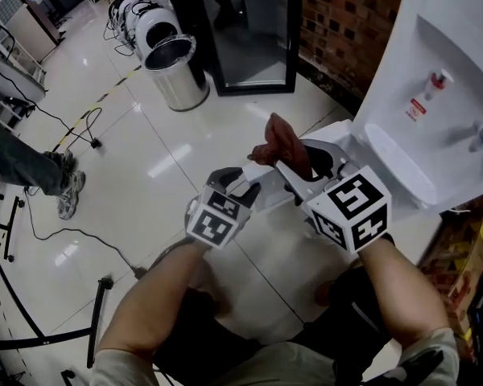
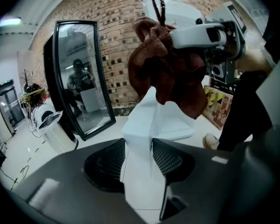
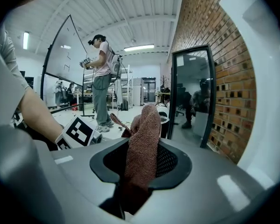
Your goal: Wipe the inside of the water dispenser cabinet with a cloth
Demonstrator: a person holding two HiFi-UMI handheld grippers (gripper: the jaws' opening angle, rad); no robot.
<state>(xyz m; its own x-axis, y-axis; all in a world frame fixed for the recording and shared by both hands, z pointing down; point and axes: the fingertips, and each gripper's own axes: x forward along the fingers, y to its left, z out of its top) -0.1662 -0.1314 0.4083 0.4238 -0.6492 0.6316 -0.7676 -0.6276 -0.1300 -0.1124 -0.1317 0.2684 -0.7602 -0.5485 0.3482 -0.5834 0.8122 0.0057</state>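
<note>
The white water dispenser (image 1: 435,71) stands at the right, and its white cabinet door (image 1: 332,135) swings out low toward me. My left gripper (image 1: 249,185) is shut on the door's edge. In the left gripper view the white door (image 2: 140,139) fills the gap between the jaws of the left gripper (image 2: 139,146). My right gripper (image 1: 286,166) is just right of it, shut on a brown cloth (image 1: 282,139) that bunches above its fingers. In the right gripper view the cloth (image 3: 142,143) stands upright in the right gripper (image 3: 142,164). The cabinet's inside is hidden.
A steel waste bin (image 1: 175,72) and a black-framed mirror (image 1: 253,34) stand ahead by the brick wall (image 1: 346,14). A person's legs (image 1: 24,167) and floor cables (image 1: 72,232) are at the left. A black stand (image 1: 97,312) is near my left knee. Patterned boxes (image 1: 467,248) sit beside the dispenser.
</note>
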